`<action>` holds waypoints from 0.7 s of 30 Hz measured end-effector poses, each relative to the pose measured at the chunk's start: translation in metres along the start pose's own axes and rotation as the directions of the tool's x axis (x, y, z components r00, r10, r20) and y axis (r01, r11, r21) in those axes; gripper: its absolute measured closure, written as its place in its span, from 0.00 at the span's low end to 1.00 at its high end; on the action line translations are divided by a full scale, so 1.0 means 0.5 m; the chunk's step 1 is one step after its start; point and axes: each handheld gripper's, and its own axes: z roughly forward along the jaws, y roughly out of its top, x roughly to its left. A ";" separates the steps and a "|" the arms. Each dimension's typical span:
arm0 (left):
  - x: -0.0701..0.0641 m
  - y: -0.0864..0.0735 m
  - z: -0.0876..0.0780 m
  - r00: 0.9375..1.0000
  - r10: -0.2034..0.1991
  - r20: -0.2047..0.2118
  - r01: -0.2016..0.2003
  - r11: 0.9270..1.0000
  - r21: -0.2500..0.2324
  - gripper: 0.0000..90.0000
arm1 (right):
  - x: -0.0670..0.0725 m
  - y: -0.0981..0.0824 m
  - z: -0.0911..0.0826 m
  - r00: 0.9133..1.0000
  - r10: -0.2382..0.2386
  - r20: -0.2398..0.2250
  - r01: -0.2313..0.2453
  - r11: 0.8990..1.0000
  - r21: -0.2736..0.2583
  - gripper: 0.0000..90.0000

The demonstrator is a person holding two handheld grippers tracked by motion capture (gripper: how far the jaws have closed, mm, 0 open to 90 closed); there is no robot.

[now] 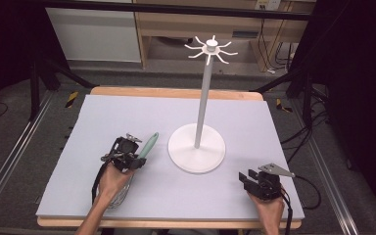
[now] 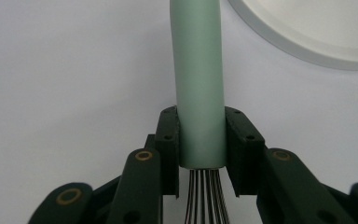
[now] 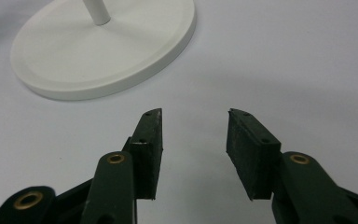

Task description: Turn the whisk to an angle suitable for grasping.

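Item: whisk (image 2: 199, 84), mint-green handle with wire loops, clamped at the handle's lower end between the jaws of the left gripper (image 2: 200, 140), raised at the near left of the grey table mat (image 1: 127, 112), just left of the white hook stand (image 1: 197, 147). Right gripper (image 3: 193, 140) rested empty with jaws apart at the near right. Step judged: whisk grasped; next it would likely need lifting to a hook on the stand's crown (image 1: 211, 48). No legible markings.
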 end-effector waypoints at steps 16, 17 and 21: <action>-0.008 -0.004 -0.063 1.000 0.017 -0.004 -0.017 0.988 -0.155 0.76 | 0.000 0.000 -0.002 1.000 0.000 -0.001 0.000 1.000 -0.006 0.63; -0.007 -0.004 -0.073 1.000 0.020 -0.004 -0.021 0.985 -0.170 0.76 | -0.001 0.000 -0.002 1.000 -0.001 -0.001 0.001 1.000 -0.007 0.63; -0.007 -0.004 -0.088 1.000 0.019 -0.004 -0.020 0.978 -0.209 0.76 | -0.001 0.000 -0.002 1.000 -0.005 -0.001 0.005 1.000 -0.008 0.63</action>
